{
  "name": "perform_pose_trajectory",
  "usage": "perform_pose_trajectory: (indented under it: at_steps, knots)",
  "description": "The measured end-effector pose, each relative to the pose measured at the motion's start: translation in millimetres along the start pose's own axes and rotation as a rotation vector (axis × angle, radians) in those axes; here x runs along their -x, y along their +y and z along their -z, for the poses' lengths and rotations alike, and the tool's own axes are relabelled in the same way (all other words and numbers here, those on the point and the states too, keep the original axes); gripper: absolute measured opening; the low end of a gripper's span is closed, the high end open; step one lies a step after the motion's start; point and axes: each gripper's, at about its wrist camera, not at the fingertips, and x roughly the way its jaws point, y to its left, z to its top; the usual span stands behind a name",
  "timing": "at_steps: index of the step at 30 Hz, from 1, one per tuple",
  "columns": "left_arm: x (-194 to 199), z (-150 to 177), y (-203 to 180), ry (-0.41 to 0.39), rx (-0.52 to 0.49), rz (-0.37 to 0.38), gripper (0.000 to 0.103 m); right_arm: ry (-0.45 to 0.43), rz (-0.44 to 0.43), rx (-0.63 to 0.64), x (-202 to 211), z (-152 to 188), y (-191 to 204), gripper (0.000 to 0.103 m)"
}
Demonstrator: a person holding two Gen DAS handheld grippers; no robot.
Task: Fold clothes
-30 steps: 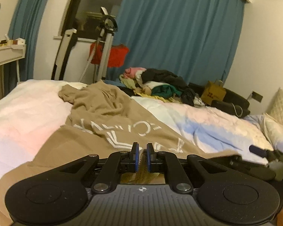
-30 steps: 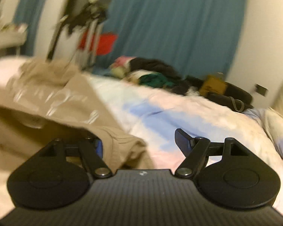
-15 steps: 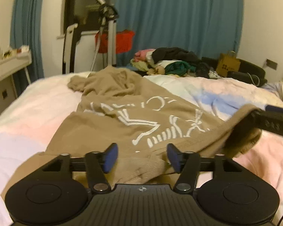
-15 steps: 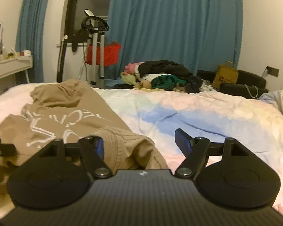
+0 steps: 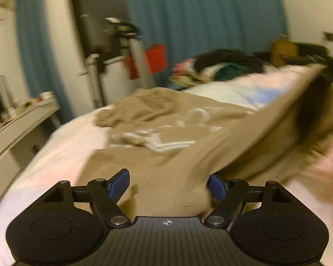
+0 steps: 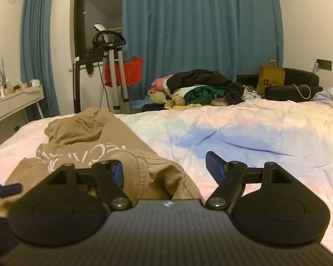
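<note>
1. Left gripper (image 5: 168, 184): jaws spread wide. The shirt (image 5: 166, 137) hem lies bunched between the blue pads (image 5: 118, 182) but is not pinched.
2. Right gripper (image 6: 164, 169): jaws spread wide. A ribbed hem fold sits in the gap, just beside the left pad; nothing is clamped.
3. Shirt location: on the bed (image 6: 244, 128), left half, running from the near edge toward the far side. It is well apart from the clothes pile (image 6: 199, 88) at the far end.
4. Risk, missed grip: with both tools open, closing now may catch one layer only, or a lump of several. Cause: the hem is bunched, not flat, at both tools.
5. Risk, skewed fold: the left view is motion-blurred, and the shirt's right edge stands raised there. Cause: uneven lift between sides. What lifts that edge cannot be told.
6. Risk, dragging the bed cover. Cause: pads closing too low.
7. Shirt appearance: tan, soft knit, ribbed hem, white lettering on the upper face. The far end is crumpled into a heap; the middle lies fairly flat.
</note>
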Motion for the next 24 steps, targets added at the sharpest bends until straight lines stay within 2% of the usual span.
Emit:
perform_pose_trajectory:
  at_steps: [3,5,9,12,14,16,19,22,24]
  knots:
    - [17,-3,22,-0.044,0.106,-0.032,0.079,-0.031,0.057,-0.022,1,-1,-3,0.074]
    - [34,-6,34,-0.099,0.155,-0.026,0.080,-0.046,0.072,-0.037,0,0,-5,0.074]
    - [67,-10,53,-0.189,0.224,0.068,0.083,-0.043,0.086,-0.022,-5,3,-1,0.074]
    - [69,-5,54,-0.114,0.193,0.018,0.087,-0.018,0.103,0.010,-14,7,0,0.074]
    - [54,3,49,0.019,0.127,-0.024,0.091,0.012,0.128,0.032,-21,11,-2,0.074]
    - [33,14,45,0.178,0.080,-0.059,0.087,0.048,0.154,0.038,-27,17,-5,0.074]
    - [13,20,54,0.305,0.123,-0.064,0.093,0.049,0.205,0.035,-29,22,-9,0.074]
    - [22,17,58,0.274,0.142,-0.057,0.094,-0.008,0.203,0.004,-15,19,-13,0.075]
    - [37,11,69,0.189,0.180,-0.070,0.097,-0.066,0.196,-0.005,1,13,-14,0.075]
